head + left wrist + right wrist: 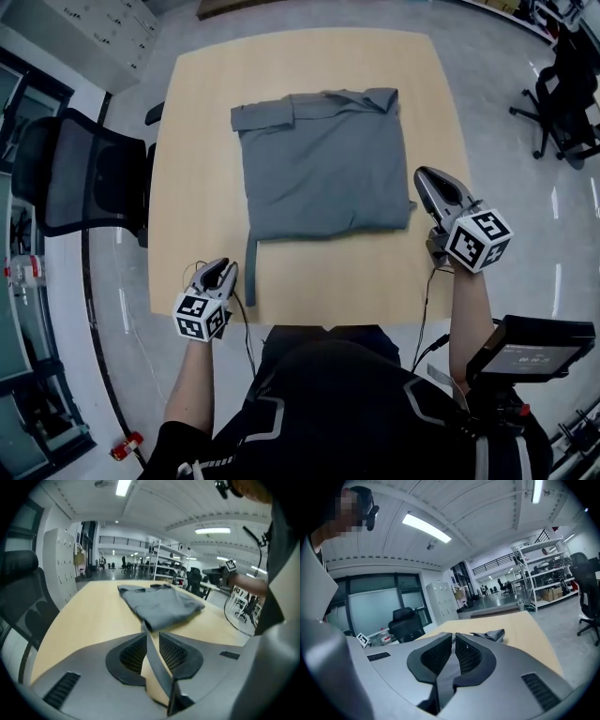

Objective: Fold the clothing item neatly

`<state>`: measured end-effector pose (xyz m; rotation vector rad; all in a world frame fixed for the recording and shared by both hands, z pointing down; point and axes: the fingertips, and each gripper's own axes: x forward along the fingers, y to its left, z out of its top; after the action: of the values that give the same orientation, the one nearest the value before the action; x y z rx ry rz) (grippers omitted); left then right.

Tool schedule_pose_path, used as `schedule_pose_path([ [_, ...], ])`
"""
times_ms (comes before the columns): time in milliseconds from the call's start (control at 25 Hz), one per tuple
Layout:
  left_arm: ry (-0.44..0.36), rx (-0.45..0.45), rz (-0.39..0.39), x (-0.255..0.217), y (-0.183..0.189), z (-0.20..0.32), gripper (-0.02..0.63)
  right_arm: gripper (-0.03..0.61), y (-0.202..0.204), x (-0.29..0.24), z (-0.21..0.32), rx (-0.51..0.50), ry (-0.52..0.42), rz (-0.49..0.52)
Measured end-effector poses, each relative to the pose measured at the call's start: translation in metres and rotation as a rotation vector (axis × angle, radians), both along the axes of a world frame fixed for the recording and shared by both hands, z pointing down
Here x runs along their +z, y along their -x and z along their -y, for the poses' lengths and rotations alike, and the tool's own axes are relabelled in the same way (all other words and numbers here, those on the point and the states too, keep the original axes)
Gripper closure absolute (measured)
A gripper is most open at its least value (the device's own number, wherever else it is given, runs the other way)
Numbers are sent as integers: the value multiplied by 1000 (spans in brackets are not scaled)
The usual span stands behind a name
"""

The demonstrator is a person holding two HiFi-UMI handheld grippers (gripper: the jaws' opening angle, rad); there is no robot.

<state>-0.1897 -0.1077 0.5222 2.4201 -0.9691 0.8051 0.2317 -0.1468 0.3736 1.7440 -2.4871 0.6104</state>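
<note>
Room: open lab hall with a grey floor and ceiling strip lights. Shelving and lockers stand in the background.
Surface: pale wood with a squarish top. The person stands at its near edge.
Office chair: black mesh back, just beside the left edge of the surface.
Grey garment: lies flat near the middle of the surface, folded to a rough rectangle. A rumpled band runs along its far edge, and a small flap juts out at the far left corner.
Strip: narrow band of the same grey cloth. It runs from the garment's near left corner toward the near edge of the surface.
Left gripper: low over the near left part of the surface, tilted down, with its tips at the strip.
Left fingers: pinching the strip. In the left gripper view the band passes between the pads and leads on to the folded pile.
Right gripper: held above the surface, with its tips just beside the garment's right edge.
Right fingers: pressed together. A thin darker grey sliver shows in the slit; I cannot tell whether it is cloth or part of the gripper. A rumpled bit of the garment shows just past the tips.
</note>
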Motion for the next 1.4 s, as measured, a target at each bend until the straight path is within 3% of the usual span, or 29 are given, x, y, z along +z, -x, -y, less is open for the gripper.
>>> schedule_pose_path([
  [120,76,35,88,40,5,-37,535,552,12,0,2,-24,2,-8],
  [240,101,50,133,65,7,-61,508,551,28,-5,-3,-35,8,-44],
  [400,100,96,219,90,14,-82,468,551,44,-13,-15,6,0,-20],
  [600,72,107,218,95,8,-78,470,551,54,-14,-28,32,19,-44],
  [680,78,137,208,96,5,-78,495,551,56,-15,-30,42,18,-63],
  [760,100,142,200,97,4,-78,589,551,57,-16,-30,54,14,-72],
  [840,129,113,193,97,6,-73,601,551,58,-19,-31,66,7,-65],
  [1000,122,45,139,82,9,-33,606,551,50,-24,-39,83,2,-72],
  [1160,25,-2,95,46,10,46,606,551,40,-26,-47,112,2,-62],
  [1400,-137,-18,97,-1,-7,170,606,551,35,-10,-51,135,24,-57],
])
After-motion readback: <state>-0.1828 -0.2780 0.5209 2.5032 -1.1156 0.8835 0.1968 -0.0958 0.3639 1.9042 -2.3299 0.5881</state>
